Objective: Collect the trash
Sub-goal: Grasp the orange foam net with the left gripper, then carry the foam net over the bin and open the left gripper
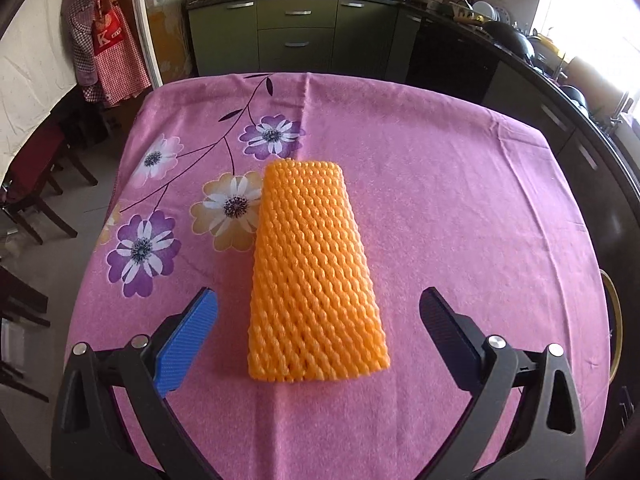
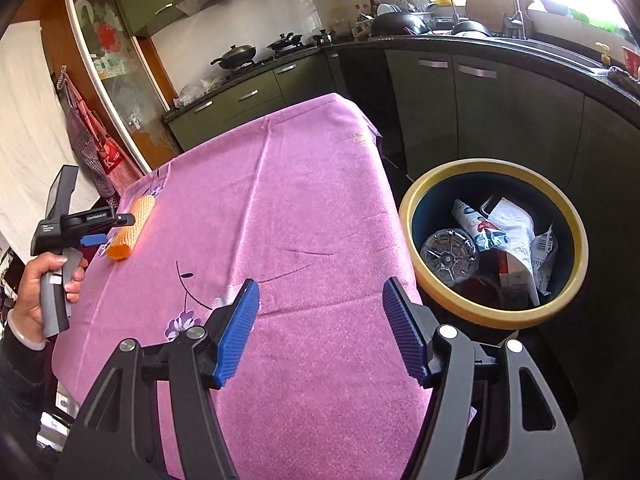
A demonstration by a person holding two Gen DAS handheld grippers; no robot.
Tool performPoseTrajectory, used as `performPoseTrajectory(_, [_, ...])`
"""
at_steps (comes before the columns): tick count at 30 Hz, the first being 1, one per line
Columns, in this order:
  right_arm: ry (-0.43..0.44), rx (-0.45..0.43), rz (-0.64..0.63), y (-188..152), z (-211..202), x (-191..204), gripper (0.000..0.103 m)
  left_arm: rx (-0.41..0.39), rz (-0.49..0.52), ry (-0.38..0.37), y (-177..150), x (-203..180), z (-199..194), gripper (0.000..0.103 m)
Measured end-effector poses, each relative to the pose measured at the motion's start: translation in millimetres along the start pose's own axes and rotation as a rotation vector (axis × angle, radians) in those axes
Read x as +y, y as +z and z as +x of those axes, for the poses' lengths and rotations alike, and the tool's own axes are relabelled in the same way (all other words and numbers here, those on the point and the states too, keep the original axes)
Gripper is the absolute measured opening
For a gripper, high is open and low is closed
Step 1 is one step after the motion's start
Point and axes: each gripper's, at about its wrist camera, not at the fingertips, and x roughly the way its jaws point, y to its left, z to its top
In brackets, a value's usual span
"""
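An orange foam net sleeve [image 1: 312, 272] lies flat on the pink flowered tablecloth [image 1: 460, 200]. My left gripper [image 1: 319, 296] is open, one finger on each side of the sleeve's near end, and the pads stand clear of it. From the right wrist view, a hand holds that left gripper [image 2: 112, 230] at the sleeve [image 2: 134, 224] near the table's left edge. My right gripper [image 2: 321, 283] is open and empty over the cloth [image 2: 300, 200], next to the yellow-rimmed trash bin [image 2: 480, 314]. The bin holds a clear plastic bottle [image 2: 450, 254] and crumpled wrappers [image 2: 516, 232].
The bin stands on the floor off the table's right side, and its rim [image 1: 615, 320] shows past the cloth. Green kitchen cabinets [image 1: 296, 28] with pans run behind and along the right. Dark wooden chairs [image 1: 32, 184] stand left of the table. Aprons [image 1: 108, 40] hang on the wall.
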Motion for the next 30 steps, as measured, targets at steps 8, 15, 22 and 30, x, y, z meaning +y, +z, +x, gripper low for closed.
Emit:
performPoseTrajectory(8, [0.017, -0.002, 0.021, 1.1, 1.9, -9.9, 0.067, 0.050, -0.012, 0.038, 9.1, -2.5, 22.5, 0.077])
performPoseTrajectory(15, [0.022, 0.001, 0.038, 2.2, 4.9, -16.1, 0.068, 0.056, -0.004, 0.053, 6.6, 0.2, 25.4, 0.064])
performPoseTrajectory(22, [0.025, 0.007, 0.036, 1.5, 5.8, -13.2, 0.068, 0.046, 0.016, 0.033, 6.5, 2.5, 22.4, 0.049])
performPoseTrajectory(30, [0.026, 0.004, 0.019, 3.2, 4.2, -5.4, 0.068, -0.013, 0.106, 0.017, -1.4, -3.2, 2.5, 0.021])
